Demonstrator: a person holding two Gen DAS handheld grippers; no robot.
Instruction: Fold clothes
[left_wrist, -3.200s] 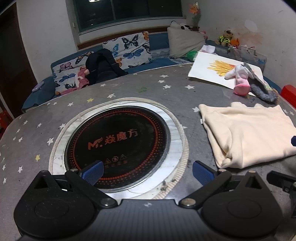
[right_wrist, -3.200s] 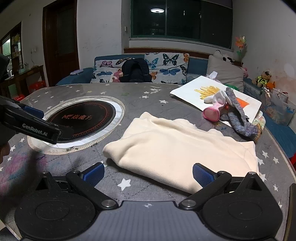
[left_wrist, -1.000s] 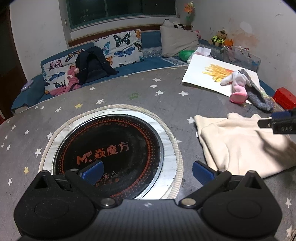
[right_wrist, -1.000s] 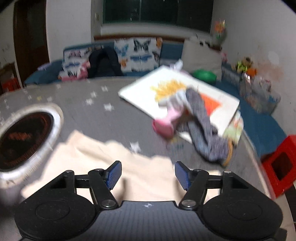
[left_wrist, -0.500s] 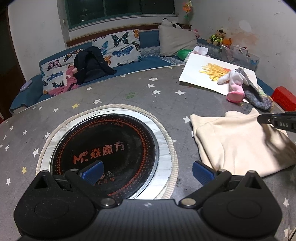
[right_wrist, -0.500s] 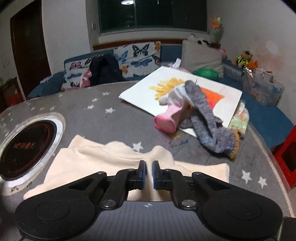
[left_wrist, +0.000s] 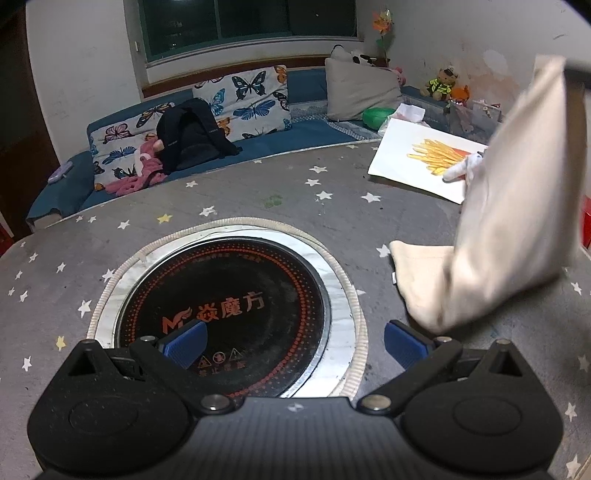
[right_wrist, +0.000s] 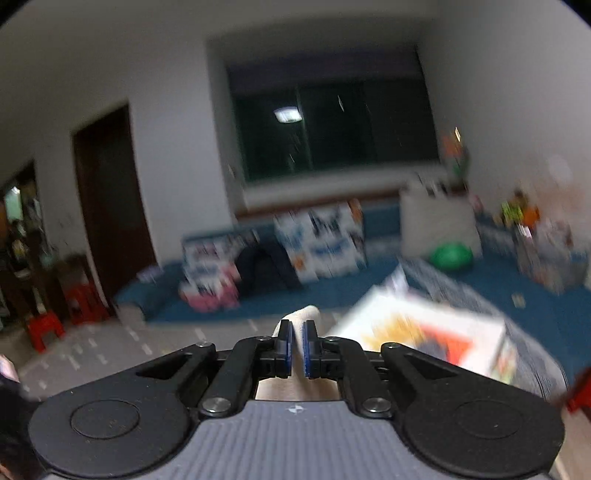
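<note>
- Cream garment (left_wrist: 509, 206) hangs off to the right of the left gripper and above it, one end raised high toward the top right corner of the left wrist view, the lower end trailing on the table just ahead of that gripper's right finger.
- In the right wrist view a small fold of the same cloth (right_wrist: 301, 315) pokes up from between the pads, and more of it shows below, behind the finger links.
- Right gripper (right_wrist: 297, 349) is pinched nearly closed on the cloth, its blue pads with only a thin slit between them; this view is blurred.
- Left gripper (left_wrist: 293, 341) is spread wide with nothing between its blue pads, and it sits low over the table.
- Round black cooktop (left_wrist: 221, 310) with orange lettering lies straight ahead of the left gripper, ringed by a pale band, and the gripper's left pad overlaps its near edge in view.
- Grey table (left_wrist: 295, 199) with a star pattern stretches beyond the cooktop.
- White sheet with a picture of fries (left_wrist: 424, 162) lies far ahead and to the right of the left gripper, partly hidden by the raised cloth; in the right wrist view it (right_wrist: 424, 325) sits ahead and right of the closed fingers.
- Blue sofa (left_wrist: 295, 133) with butterfly cushions (left_wrist: 243, 96) and a black backpack (left_wrist: 192, 136) stands past the table's far edge.
</note>
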